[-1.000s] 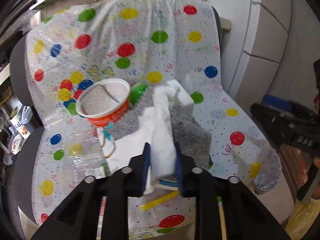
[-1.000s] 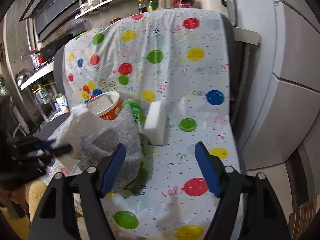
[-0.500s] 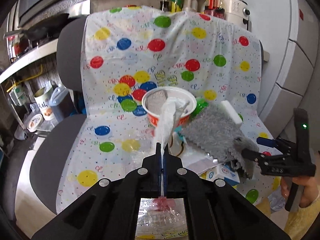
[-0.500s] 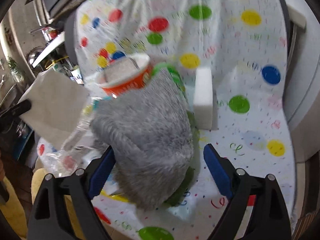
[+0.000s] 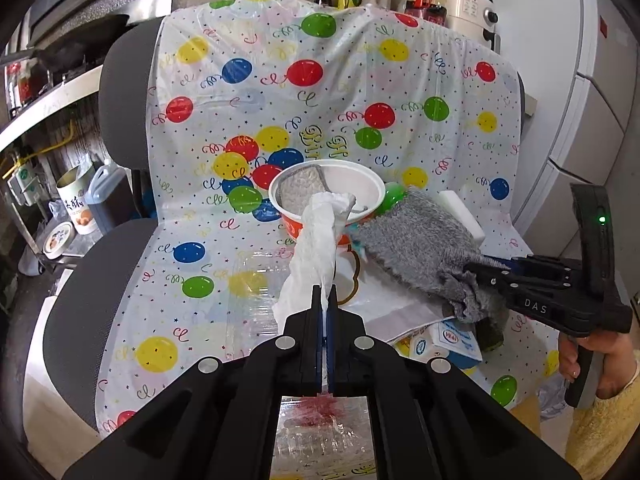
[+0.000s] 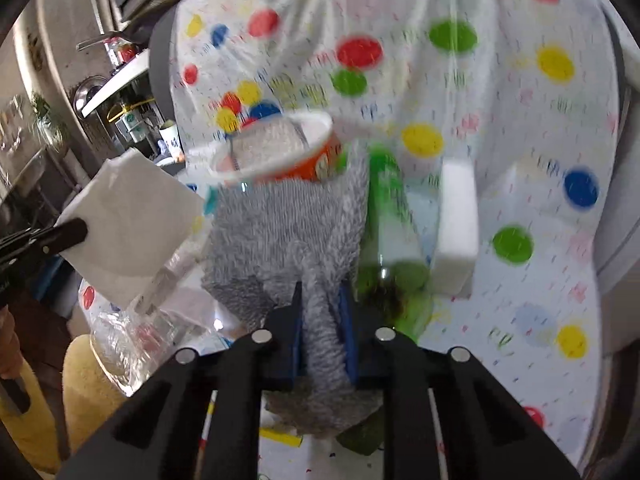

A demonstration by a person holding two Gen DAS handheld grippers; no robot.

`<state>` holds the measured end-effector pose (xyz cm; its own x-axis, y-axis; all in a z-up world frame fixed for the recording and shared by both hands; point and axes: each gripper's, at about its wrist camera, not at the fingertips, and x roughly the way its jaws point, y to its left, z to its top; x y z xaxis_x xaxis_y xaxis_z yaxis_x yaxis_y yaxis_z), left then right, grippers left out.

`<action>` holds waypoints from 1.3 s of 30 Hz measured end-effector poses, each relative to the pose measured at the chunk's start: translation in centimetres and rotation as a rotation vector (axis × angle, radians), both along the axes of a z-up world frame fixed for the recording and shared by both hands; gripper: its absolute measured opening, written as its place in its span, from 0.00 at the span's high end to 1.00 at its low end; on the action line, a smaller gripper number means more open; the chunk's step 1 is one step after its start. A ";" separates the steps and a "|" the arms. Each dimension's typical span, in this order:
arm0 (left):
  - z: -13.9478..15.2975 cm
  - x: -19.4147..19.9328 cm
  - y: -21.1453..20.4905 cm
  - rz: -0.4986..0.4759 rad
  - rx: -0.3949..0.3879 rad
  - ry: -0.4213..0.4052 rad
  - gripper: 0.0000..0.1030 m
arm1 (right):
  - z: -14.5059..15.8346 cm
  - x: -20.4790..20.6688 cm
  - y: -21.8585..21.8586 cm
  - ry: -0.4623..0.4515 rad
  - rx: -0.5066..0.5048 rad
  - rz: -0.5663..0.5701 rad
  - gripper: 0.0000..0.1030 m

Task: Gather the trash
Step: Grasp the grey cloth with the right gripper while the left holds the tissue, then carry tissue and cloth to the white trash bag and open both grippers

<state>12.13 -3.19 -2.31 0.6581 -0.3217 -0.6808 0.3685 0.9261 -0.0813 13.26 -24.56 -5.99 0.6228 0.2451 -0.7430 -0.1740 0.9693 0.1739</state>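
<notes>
My left gripper point(image 5: 324, 296) is shut on a white paper napkin point(image 5: 316, 248) and holds it up in front of an orange and white paper bowl point(image 5: 328, 196). The napkin also shows in the right wrist view point(image 6: 128, 228). My right gripper point(image 6: 322, 304) is shut on a grey fuzzy cloth point(image 6: 288, 236), lifted over the chair seat; it shows in the left wrist view too point(image 5: 416, 248). The bowl point(image 6: 276, 152) sits just behind the cloth.
A chair with a balloon-print plastic cover point(image 5: 360, 92) holds the trash: a green bottle point(image 6: 386, 216), a white sponge block point(image 6: 456, 220), a clear plastic tray point(image 5: 248, 284), a small carton point(image 5: 452, 340). Shelves with bottles stand behind, cabinets at right.
My left gripper closed on the napkin and pulled it back and up off the pile. My right gripper moved in and closed on the grey cloth, lifting it.
</notes>
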 end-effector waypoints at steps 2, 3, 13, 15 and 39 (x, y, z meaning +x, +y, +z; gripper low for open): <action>0.6 -0.3 0.1 0.005 -0.003 -0.017 0.99 | 1.8 -0.7 0.5 -0.064 -0.023 -0.001 0.89; 1.1 -0.5 0.1 0.007 -0.006 -0.027 0.99 | 2.9 -1.3 0.7 -0.103 -0.037 -0.008 0.90; 7.2 -4.8 -2.1 -0.037 -0.062 -0.174 0.99 | 11.9 -7.8 -1.8 -0.309 -0.088 -0.134 0.90; 7.2 -5.7 -3.3 -0.058 -0.086 -0.175 0.99 | 12.0 -9.2 -3.2 -0.306 -0.081 -0.167 0.90; -4.2 -19.4 -36.3 -0.805 -0.143 0.024 0.99 | 0.6 -32.9 -25.8 -0.095 -0.205 -0.812 0.89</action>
